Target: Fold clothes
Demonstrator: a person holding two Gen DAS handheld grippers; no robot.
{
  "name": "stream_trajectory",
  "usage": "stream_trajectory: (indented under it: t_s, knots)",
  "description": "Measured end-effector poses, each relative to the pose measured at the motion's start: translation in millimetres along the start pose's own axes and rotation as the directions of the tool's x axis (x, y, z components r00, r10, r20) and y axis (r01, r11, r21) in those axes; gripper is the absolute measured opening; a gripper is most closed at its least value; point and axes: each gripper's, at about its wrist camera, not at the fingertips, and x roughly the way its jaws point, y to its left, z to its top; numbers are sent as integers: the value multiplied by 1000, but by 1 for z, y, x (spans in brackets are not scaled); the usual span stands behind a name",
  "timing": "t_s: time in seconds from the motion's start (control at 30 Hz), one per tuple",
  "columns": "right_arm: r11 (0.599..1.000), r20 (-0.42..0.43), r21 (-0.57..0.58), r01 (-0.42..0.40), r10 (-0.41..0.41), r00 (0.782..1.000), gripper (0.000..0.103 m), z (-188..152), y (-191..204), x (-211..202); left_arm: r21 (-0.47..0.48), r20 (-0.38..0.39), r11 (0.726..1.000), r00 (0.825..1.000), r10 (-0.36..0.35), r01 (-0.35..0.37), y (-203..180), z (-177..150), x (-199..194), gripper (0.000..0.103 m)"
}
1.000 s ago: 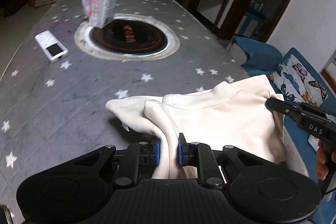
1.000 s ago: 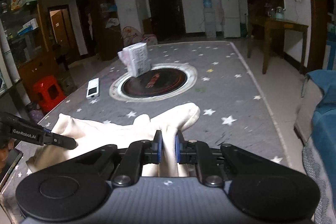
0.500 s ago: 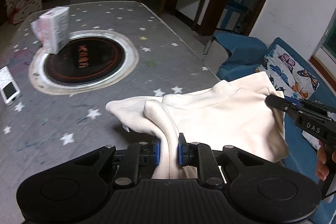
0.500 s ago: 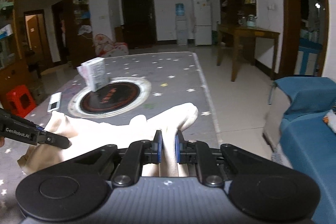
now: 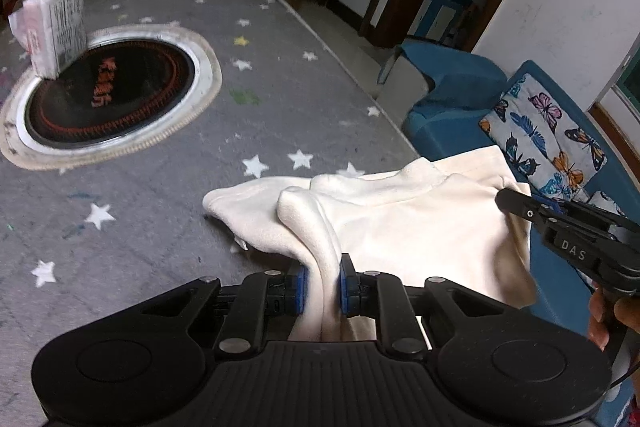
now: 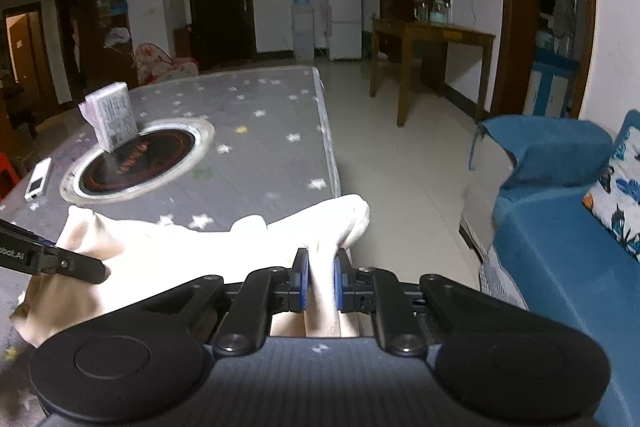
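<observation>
A cream garment (image 5: 404, 223) hangs stretched between my two grippers, lifted above the grey star-patterned table (image 5: 168, 195). My left gripper (image 5: 322, 285) is shut on a bunched corner of it. My right gripper (image 6: 320, 281) is shut on another bunched corner of the garment (image 6: 192, 251). The right gripper also shows at the right of the left wrist view (image 5: 568, 227), and the left gripper at the left of the right wrist view (image 6: 60, 261). The garment's right part hangs past the table's right edge.
A round black cooktop (image 5: 108, 93) with a white tissue pack (image 5: 52, 27) on it sits mid-table. A white remote (image 6: 38, 179) lies at the table's left. A blue sofa (image 6: 560, 239) with a butterfly cushion (image 5: 544, 131) stands right of the table.
Both grippers have carried the garment to the right, toward the table's right edge and the sofa. The cooktop and tissue pack have shifted left in both views. Both grips are unchanged.
</observation>
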Motion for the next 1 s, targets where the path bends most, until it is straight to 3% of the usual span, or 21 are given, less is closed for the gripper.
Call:
stream_trajectory:
  t_s: [0.23, 0.43, 0.57, 0.67, 0.8, 1.0]
  knots:
    - [999, -53, 32, 24, -22, 998, 12, -12, -9, 21, 13, -17, 998, 998, 59, -58, 10, -7, 9, 35]
    - [998, -63, 33, 49, -47, 997, 22, -14, -9, 24, 19, -6, 993, 993, 116, -116, 22, -9, 5, 52]
    - [997, -38, 24, 76, -76, 996, 22, -10, -4, 18, 18, 2, 986, 987, 163, -163, 28, -10, 1, 53]
    - [999, -29, 28, 24, -23, 999, 22, -8, 2, 16, 19, 25, 988, 987, 156, -156, 24, -11, -7, 53]
    - [999, -63, 16, -49, 50, 997, 23, -8, 16, 30, 50, 36, 989, 990, 136, -138, 11, -15, -8, 58]
    - [999, -122, -9, -44, 43, 992, 31, -13, 29, 51, 88, 7, 984, 988, 153, -153, 2, -25, 3, 64]
